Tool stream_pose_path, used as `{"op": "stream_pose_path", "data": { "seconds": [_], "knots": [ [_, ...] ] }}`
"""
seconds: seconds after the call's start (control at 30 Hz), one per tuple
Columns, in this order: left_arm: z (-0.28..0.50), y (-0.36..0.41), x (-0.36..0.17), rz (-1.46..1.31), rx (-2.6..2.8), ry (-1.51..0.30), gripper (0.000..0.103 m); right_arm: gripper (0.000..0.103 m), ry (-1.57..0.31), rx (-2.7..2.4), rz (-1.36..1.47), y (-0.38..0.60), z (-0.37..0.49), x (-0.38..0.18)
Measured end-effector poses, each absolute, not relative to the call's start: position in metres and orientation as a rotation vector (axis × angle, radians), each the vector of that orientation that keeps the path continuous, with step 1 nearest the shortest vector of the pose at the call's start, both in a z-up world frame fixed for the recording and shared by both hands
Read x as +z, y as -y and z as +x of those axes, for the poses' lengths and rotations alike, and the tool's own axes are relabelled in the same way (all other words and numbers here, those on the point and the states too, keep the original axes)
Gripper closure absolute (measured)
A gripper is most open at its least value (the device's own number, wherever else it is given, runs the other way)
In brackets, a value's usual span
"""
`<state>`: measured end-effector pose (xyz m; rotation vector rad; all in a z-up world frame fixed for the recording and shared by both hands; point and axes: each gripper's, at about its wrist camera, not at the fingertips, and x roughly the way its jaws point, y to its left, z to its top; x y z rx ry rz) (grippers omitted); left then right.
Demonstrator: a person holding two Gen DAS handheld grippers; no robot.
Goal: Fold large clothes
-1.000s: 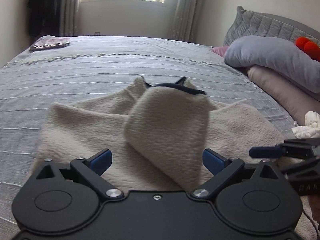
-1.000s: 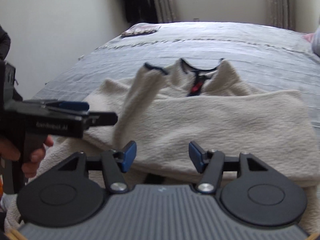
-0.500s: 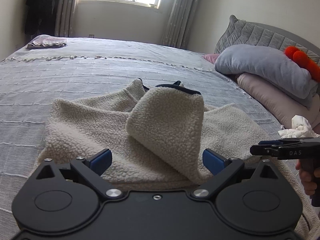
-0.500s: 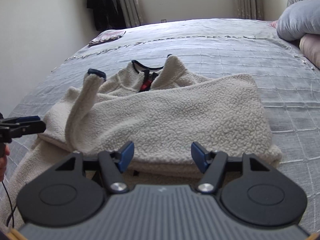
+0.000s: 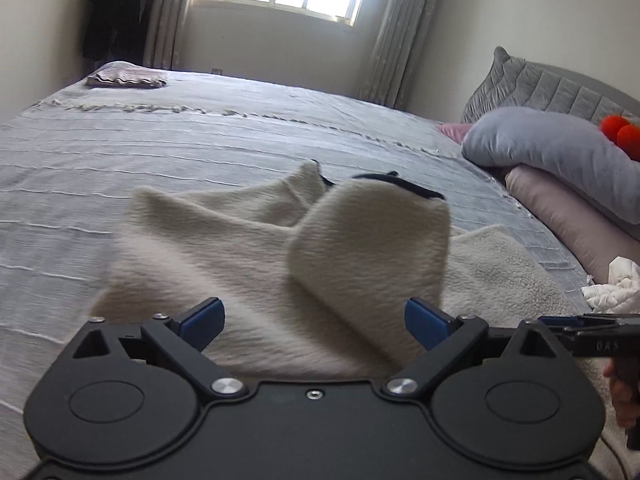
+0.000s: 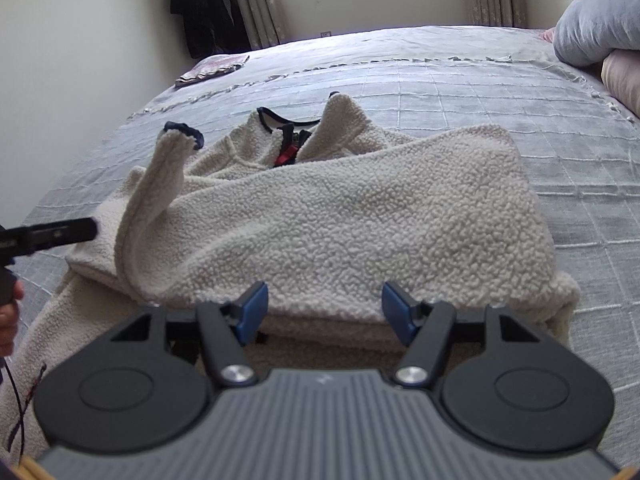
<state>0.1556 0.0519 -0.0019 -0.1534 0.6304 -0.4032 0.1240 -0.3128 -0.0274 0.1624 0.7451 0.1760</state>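
A cream fleece pullover [image 6: 352,216] with dark trim lies partly folded on the grey bedspread [image 6: 480,92]. One sleeve [image 6: 152,196] stands up in a loop at its left, dark cuff [image 6: 186,130] on top. The collar and red zip pull [image 6: 285,157] face the far side. My right gripper [image 6: 323,312] is open and empty just short of the fleece's near edge. My left gripper [image 5: 314,322] is open and empty, close to the folded sleeve [image 5: 372,248] of the pullover [image 5: 208,256]. Each gripper shows at the edge of the other's view, the right one [image 5: 592,330] and the left one [image 6: 48,234].
Grey and pink pillows [image 5: 560,160] with a red toy [image 5: 620,132] lie at the headboard. A crumpled white cloth [image 5: 612,284] lies near them. A small folded textile [image 5: 128,78] sits at the far corner. Dark clothes [image 6: 208,8] hang by the curtain.
Both grippers have drawn back and shifted; they stay open. The left view has tilted up. The raised sleeve has sagged slightly.
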Motion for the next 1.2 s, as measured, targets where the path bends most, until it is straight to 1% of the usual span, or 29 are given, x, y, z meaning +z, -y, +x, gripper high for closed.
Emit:
{"op": "stream_pose_path", "data": {
  "seconds": [0.1,0.2,0.4,0.5,0.63,0.8,0.9,1.03,1.1,1.2],
  "knots": [
    [0.156,-0.088,-0.005,-0.283,-0.471,-0.651,0.006,0.037,-0.740,0.177,0.169,0.311,0.124,-0.028],
    [0.161,-0.089,-0.003,-0.330,-0.460,-0.654,0.006,0.035,-0.736,0.169,0.173,0.307,0.124,-0.026],
    [0.161,-0.012,0.002,-0.192,-0.541,-0.642,0.006,0.035,-0.734,0.171,0.125,0.295,0.121,-0.019],
    [0.162,0.025,-0.001,-0.098,-0.484,-0.642,0.006,0.035,-0.740,0.168,0.112,0.294,0.121,-0.019],
    [0.169,0.037,-0.010,-0.020,-0.352,-0.656,0.008,0.035,-0.745,0.166,0.106,0.294,0.121,-0.021],
    [0.163,-0.018,-0.015,-0.094,-0.328,-0.687,0.007,0.035,-0.747,0.175,0.099,0.295,0.120,-0.026],
    [0.152,-0.059,-0.015,-0.150,-0.371,-0.674,0.007,0.034,-0.748,0.171,0.103,0.295,0.121,-0.026],
    [0.149,-0.114,-0.014,-0.375,-0.520,-0.650,0.006,0.033,-0.747,0.178,0.104,0.290,0.118,-0.021],
    [0.155,-0.130,-0.013,-0.470,-0.536,-0.637,0.006,0.033,-0.745,0.188,0.086,0.287,0.115,-0.016],
    [0.170,-0.135,-0.016,-0.508,-0.503,-0.651,0.008,0.033,-0.737,0.186,0.050,0.282,0.111,-0.009]
  ]
}}
